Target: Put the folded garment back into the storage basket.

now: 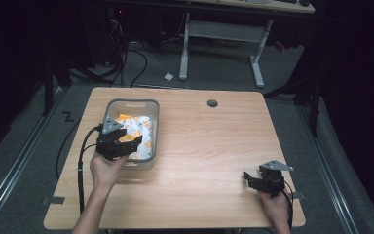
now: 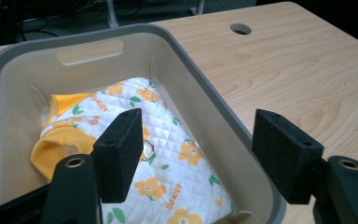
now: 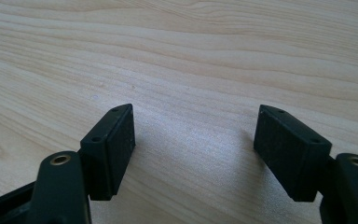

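A grey plastic bin (image 1: 131,101) stands on the left part of the wooden table (image 1: 214,146). In it lies a white quilted cloth (image 1: 139,127) with orange flowers and orange trim. My left gripper (image 1: 119,144) hovers at the bin's near end, open and holding nothing. In the left gripper view, the left gripper (image 2: 198,135) straddles the bin's (image 2: 74,35) right wall, with one jaw over the cloth (image 2: 168,154) and the other outside over the table. My right gripper (image 1: 255,183) rests low near the table's front right edge, open. Bare wood lies between the right gripper's (image 3: 193,126) jaws.
A round cable hole (image 1: 212,103) sits in the table's far middle, also seen as the cable hole (image 2: 240,29) beyond the bin. A white-legged desk (image 1: 219,34) and floor cables lie behind the table. Bare wood spans the table's middle and right.
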Motion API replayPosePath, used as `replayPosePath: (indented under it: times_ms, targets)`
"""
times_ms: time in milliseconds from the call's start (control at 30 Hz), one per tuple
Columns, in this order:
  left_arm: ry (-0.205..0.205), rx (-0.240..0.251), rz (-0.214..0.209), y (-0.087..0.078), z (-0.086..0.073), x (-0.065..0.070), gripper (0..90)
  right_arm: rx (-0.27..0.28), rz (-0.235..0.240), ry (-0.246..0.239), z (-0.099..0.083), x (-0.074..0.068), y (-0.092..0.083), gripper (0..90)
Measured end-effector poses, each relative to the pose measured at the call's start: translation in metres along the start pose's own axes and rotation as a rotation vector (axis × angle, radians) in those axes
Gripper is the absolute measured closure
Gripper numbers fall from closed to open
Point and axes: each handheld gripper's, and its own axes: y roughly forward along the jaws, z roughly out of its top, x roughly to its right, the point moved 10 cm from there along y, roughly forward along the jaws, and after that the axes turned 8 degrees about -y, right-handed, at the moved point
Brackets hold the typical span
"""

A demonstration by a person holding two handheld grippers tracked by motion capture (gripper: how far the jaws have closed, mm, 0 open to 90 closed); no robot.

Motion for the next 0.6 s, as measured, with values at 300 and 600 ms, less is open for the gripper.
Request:
replayPosePath:
  times_ms: [300, 600]
  targets:
    - [0.005, 0.000, -0.018, -0.002, -0.005, 0.010, 34.0, 0.000, 0.000, 0.000, 0.000, 0.000, 0.000, 29.5]
    - [0.011, 0.003, -0.036, -0.004, -0.009, 0.017, 33.9, 0.000, 0.000, 0.000, 0.000, 0.000, 0.000, 29.5]
